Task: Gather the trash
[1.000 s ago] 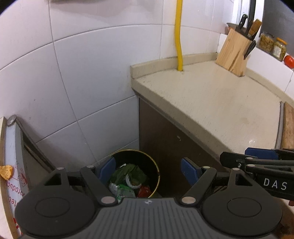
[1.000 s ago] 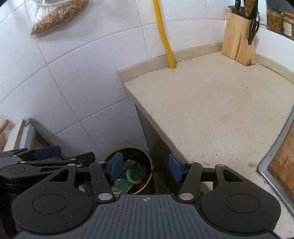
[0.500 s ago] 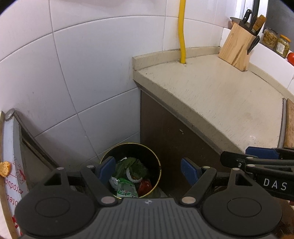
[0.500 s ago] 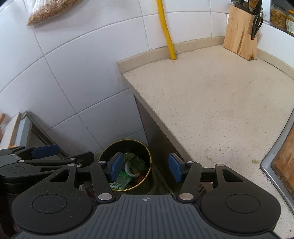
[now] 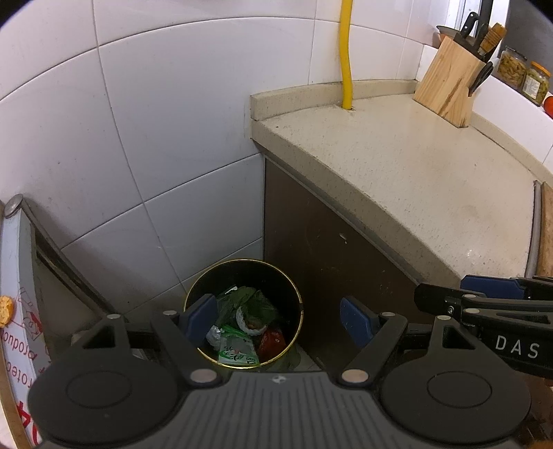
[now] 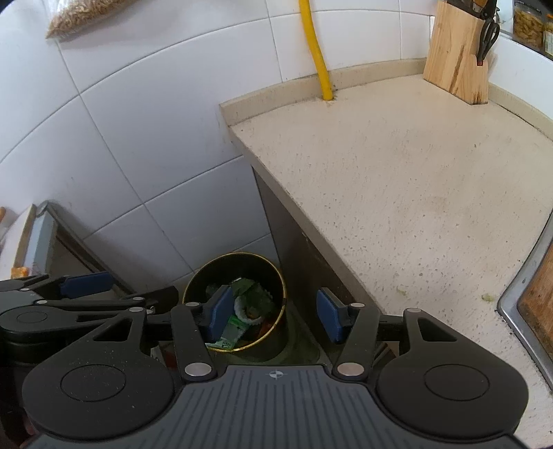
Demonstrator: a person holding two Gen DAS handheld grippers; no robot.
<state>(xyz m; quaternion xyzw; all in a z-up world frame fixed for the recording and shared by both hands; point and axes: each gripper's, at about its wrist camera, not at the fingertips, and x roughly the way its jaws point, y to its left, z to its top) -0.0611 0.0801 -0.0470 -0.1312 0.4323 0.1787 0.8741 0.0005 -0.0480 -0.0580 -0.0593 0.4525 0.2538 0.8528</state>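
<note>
Open bin [image 5: 243, 266] between wall [image 5: 166, 145] and cabinet [image 5: 331, 262]

Bin [image 5: 297, 312]: I see it round, dark, gold-rimmed, upright on the floor beside the cabinet.
Trash [image 5: 242, 324]: green wrappers, red packet, inside the bin.

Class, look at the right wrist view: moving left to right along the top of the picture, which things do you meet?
Bag of grain → yellow pipe → wooden knife block → glass jars.

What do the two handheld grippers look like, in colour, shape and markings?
Both look alike. The left gripper and the right gripper have matte black linkage arms with silver pivot pins, two round black discs, a ribbed grey body and blue rectangular finger pads. The right gripper's side bears white letters "DAS". No cables or sleeves show.
</note>
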